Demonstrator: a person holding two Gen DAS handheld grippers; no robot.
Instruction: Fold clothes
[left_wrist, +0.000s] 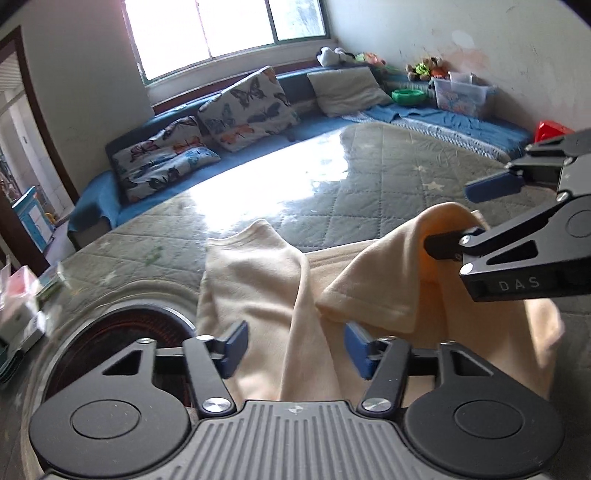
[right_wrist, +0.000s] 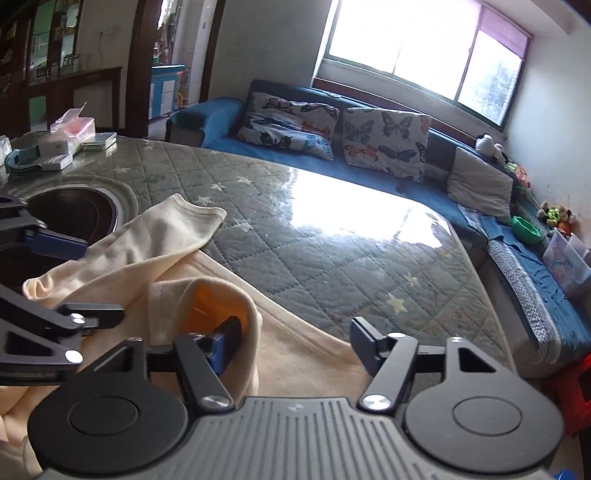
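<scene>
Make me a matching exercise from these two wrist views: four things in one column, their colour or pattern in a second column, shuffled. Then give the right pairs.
Things:
1. garment
2. sofa
3. bowl
4. cushion

Colour or pattern:
A. green
B. butterfly print
C. cream
D. blue

Pairs: 1-C, 2-D, 3-A, 4-B
</scene>
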